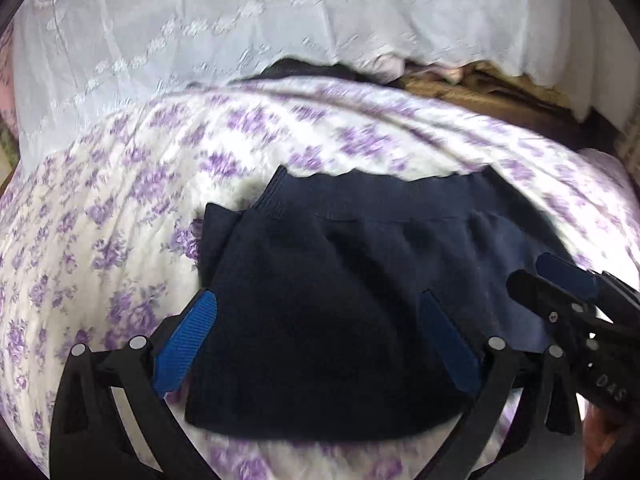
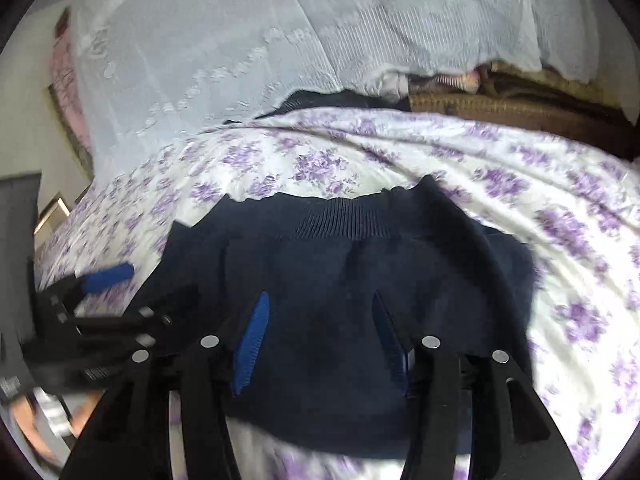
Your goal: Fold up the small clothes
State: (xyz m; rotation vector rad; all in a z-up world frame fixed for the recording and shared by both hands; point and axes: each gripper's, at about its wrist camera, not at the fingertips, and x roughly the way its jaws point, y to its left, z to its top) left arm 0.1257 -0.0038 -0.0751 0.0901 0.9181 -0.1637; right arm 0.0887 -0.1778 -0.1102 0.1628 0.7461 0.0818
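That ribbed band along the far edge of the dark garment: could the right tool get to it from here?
Probably yes. The right tool hangs open above the navy garment, and nothing lies between it and the ribbed band, which sits uncovered on the floral sheet.

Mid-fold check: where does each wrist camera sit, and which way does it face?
Left wrist: rides the left tool, looking along its open fingers at the navy garment; the right tool shows at right.
Right wrist: rides the right tool, fingers apart, over the same garment; the left tool shows at left.
Shared: garment, floral sheet, white cloth beyond.
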